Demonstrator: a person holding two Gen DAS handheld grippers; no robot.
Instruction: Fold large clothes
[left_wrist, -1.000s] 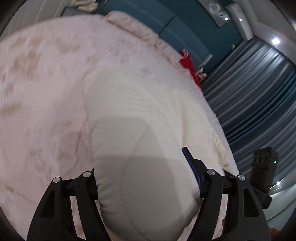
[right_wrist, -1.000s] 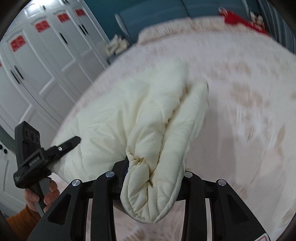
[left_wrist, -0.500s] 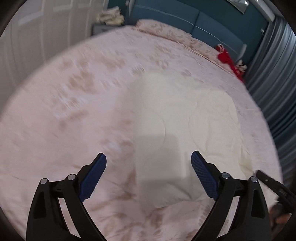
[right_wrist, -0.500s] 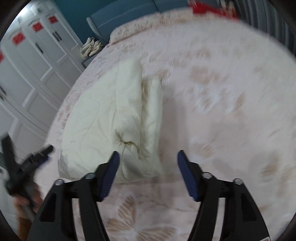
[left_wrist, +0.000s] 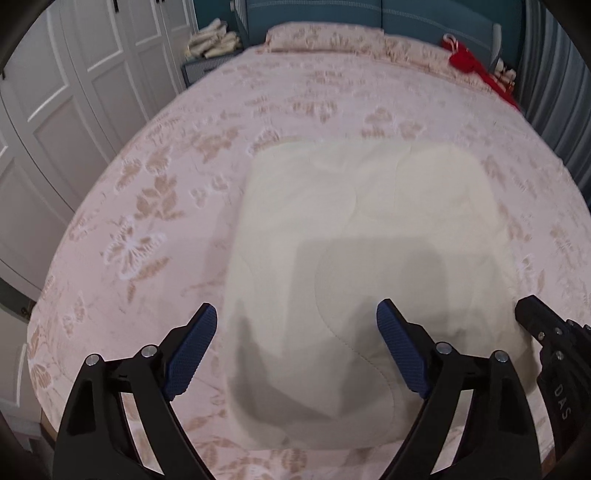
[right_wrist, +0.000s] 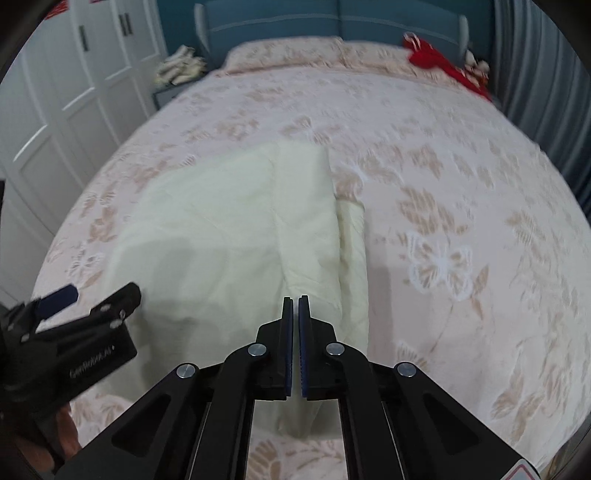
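A cream padded garment (left_wrist: 362, 258) lies folded in a rough rectangle on the bed, with a narrower layer showing along its right edge (right_wrist: 351, 251). My left gripper (left_wrist: 295, 314) hovers above its near left part. Its jaws stand wide and are closing a little, with nothing pressed between the blue pads. My right gripper (right_wrist: 295, 301) hangs over the garment's near right edge, shut, pads together on nothing. Each gripper shows in the other's view: the right gripper (left_wrist: 532, 314) at the right edge, the left gripper (right_wrist: 99, 293) at the lower left, held by a hand.
The bed's pink floral cover (left_wrist: 166, 192) spreads all around the garment. White wardrobe doors (left_wrist: 74, 92) stand to the left, grey curtains (left_wrist: 554, 92) to the right. A red item (left_wrist: 465, 59) lies by the pillows; a cloth pile (left_wrist: 212, 40) sits beside the blue headboard.
Both grippers let go of the garment and rose away from it. The garment dropped flat onto the bed. The right jaws opened, then closed empty.
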